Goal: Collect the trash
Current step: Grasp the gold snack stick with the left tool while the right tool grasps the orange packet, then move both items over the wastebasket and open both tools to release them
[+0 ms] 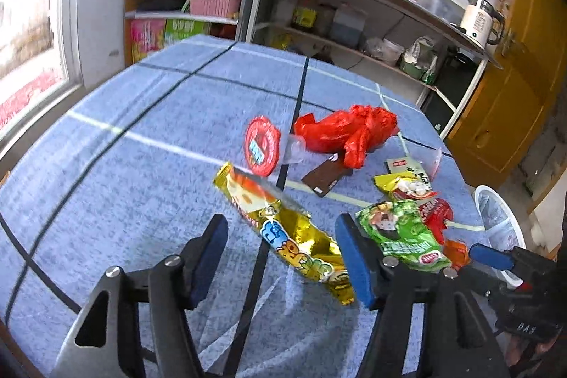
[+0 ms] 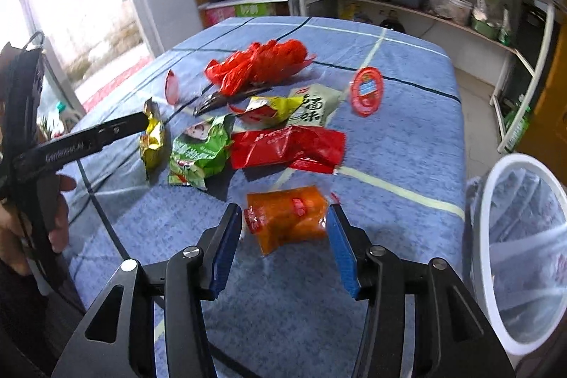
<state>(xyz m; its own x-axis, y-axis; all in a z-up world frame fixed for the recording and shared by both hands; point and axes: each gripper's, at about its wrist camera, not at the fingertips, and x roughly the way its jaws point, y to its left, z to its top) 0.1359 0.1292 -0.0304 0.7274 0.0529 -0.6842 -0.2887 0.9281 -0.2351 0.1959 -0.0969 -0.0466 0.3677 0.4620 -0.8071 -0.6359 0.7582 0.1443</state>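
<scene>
Trash lies on a blue checked tablecloth [image 1: 106, 165]. My left gripper [image 1: 280, 236] is open, with a gold snack wrapper [image 1: 283, 229] lying between its fingers, against the right one. A green wrapper [image 1: 397, 232] lies just right of it. My right gripper [image 2: 285, 225] is open around an orange packet [image 2: 287, 218]. Beyond it lie a red wrapper [image 2: 287, 144], the green wrapper [image 2: 198, 151], a yellow wrapper [image 2: 273, 107], a crumpled red plastic bag [image 2: 258, 62] and a round red lid [image 2: 366, 91]. A white bin with a clear liner [image 2: 524, 229] stands at the table's right.
Metal kitchen shelves [image 1: 319, 23] with pots, bottles and a kettle stand behind the table. A wooden door [image 1: 514, 94] is at the right, a bright window [image 1: 28, 23] at the left. The left gripper's arm [image 2: 88, 137] shows in the right wrist view.
</scene>
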